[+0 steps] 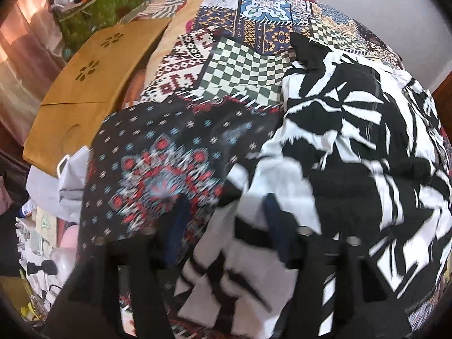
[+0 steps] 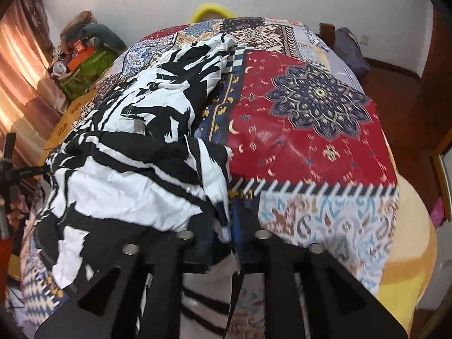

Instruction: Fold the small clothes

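A black-and-white patterned garment lies crumpled on a patchwork bedspread. My left gripper hovers over the garment's near left edge. Its blue fingers stand well apart, with cloth lying under them but not pinched. The picture there is blurred. In the right wrist view the same garment covers the left half of the bedspread. My right gripper is at the garment's near right edge, its jaws narrow, and a bunched hem runs down between them. The left finger is hidden by the cloth.
A wooden lap table leans beside the bed on the left, with a green box and clutter behind it. A tripod stands at the left. A yellow blanket hangs over the bed's right edge, above wooden flooring.
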`<state>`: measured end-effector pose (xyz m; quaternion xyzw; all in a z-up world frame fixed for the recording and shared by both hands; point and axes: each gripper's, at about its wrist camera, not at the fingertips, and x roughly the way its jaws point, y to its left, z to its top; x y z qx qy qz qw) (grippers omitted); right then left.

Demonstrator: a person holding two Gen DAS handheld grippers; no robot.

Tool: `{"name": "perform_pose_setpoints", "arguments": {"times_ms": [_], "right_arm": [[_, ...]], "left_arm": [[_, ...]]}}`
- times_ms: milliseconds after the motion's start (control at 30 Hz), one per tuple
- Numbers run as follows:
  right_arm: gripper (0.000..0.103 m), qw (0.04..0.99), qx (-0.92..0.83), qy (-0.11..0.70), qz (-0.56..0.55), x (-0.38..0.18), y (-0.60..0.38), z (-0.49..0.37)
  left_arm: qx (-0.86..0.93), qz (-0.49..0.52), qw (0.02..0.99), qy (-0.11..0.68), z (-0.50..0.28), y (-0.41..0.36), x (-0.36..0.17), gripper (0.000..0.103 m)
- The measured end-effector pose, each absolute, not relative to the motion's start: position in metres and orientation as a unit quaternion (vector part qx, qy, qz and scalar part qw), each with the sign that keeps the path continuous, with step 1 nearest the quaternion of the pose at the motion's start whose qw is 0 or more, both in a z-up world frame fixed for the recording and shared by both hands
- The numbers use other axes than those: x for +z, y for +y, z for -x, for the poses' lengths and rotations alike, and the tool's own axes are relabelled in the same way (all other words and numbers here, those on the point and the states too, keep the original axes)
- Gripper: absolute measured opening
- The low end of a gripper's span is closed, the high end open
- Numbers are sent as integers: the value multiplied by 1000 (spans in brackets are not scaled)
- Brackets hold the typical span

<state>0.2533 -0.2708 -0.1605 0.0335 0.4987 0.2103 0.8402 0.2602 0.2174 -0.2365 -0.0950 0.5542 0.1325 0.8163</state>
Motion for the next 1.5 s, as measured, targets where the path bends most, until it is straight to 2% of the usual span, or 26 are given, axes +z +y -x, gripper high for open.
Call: {"name": "perform_pose_setpoints", "arguments": {"times_ms": [100,367,533,767,867,933,967,1067,1233,1500], "right_arm": [[38,845,213,489,-30,-150,-278,-238],[39,823,210,526,-33,-170,-284,-210],[39,815,214,535,-61,-181,-288,-199],[38,810,230,536,-67,-179,-281,-194],[27,808,235,534,-80,-182,-278,-195],[18,809,236,532,-82,-183,-273,-195],[9,810,237,530,-84,-183,-272,-195],[5,813,237,525,-82,-181,-268,-194],[4,829,236,500,-85,-166,-274,-191],[3,869,242,421,-95,-103,-292,-189]], "left_arm": [[120,108,815,557,-238,221,-234,69],[107,123,790,591,-195,219,-260,72],[101,139,798,578,-181,222,-261,71],[111,141,801,571,-172,235,-254,53],[117,127,798,577,-174,233,-262,47],[104,112,803,576,-174,222,-263,31],[99,110,804,576,-175,220,-264,22],[99,92,804,579,-179,210,-265,7],[114,81,812,567,-181,207,-247,4],[115,97,874,463,-170,210,-144,4]]}}
